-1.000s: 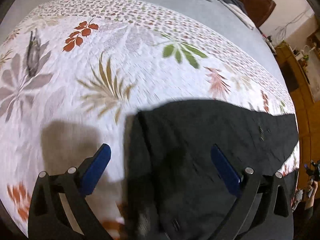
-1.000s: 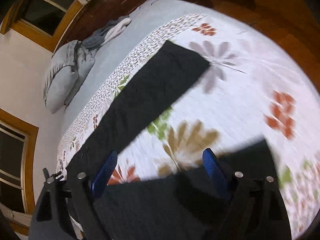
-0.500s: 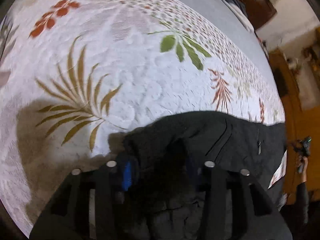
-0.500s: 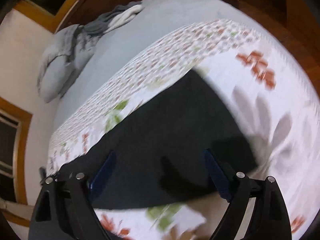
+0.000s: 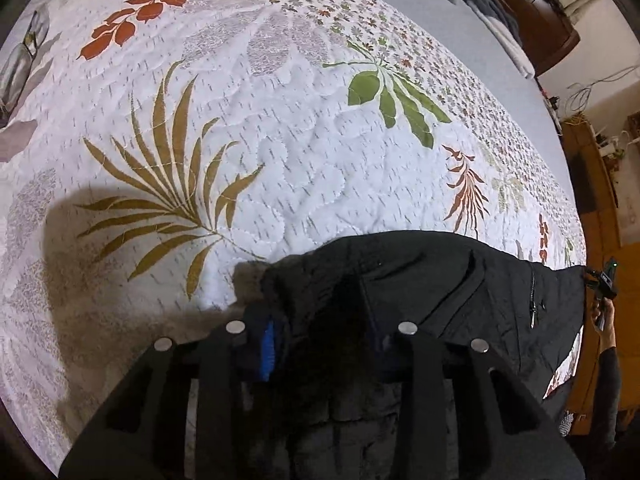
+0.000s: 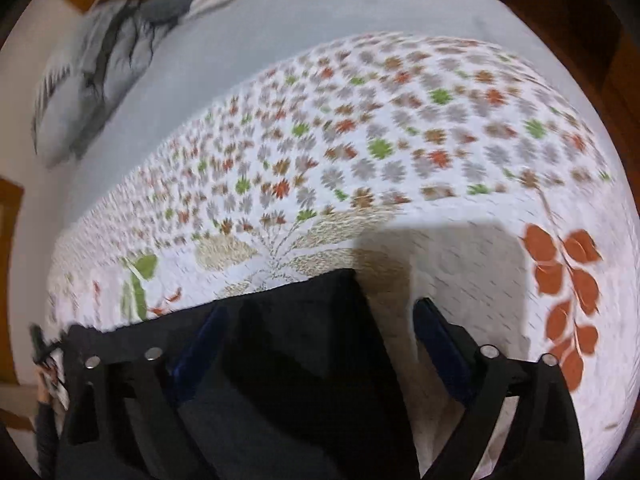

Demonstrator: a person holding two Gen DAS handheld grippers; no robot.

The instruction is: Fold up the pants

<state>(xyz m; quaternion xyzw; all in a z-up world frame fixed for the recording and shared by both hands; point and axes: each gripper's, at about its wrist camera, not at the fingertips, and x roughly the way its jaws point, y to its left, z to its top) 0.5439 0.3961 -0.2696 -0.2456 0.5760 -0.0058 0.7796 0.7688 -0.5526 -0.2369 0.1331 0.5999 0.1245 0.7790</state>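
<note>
Black fabric, matte and slightly creased: the pants fill the lower centre and lower right of my left wrist view, lying on a white quilted bedspread printed with olive fronds, green leaves and rust sprigs. I note a slanted pocket seam and a small metal zipper pull toward the right of the garment. Its upper edge is bunched into a soft ridge at lower centre.

My left gripper is closing on that bunched edge; a blue pad presses the cloth on the left side, and the fabric is pinched up between the fingers, hiding the other pad.

In the right wrist view, which is motion-blurred, a squared corner of the pants sits at lower centre on the bedspread. My right gripper has its jaws wide and opening, straddling that corner; the dark blue fingers stand clear of the cloth on either side, nothing pinched.

Also catalogued: grey sheet beyond the quilt, grey pillow at upper left, wooden furniture at upper right, a person's sleeve at the right edge.
</note>
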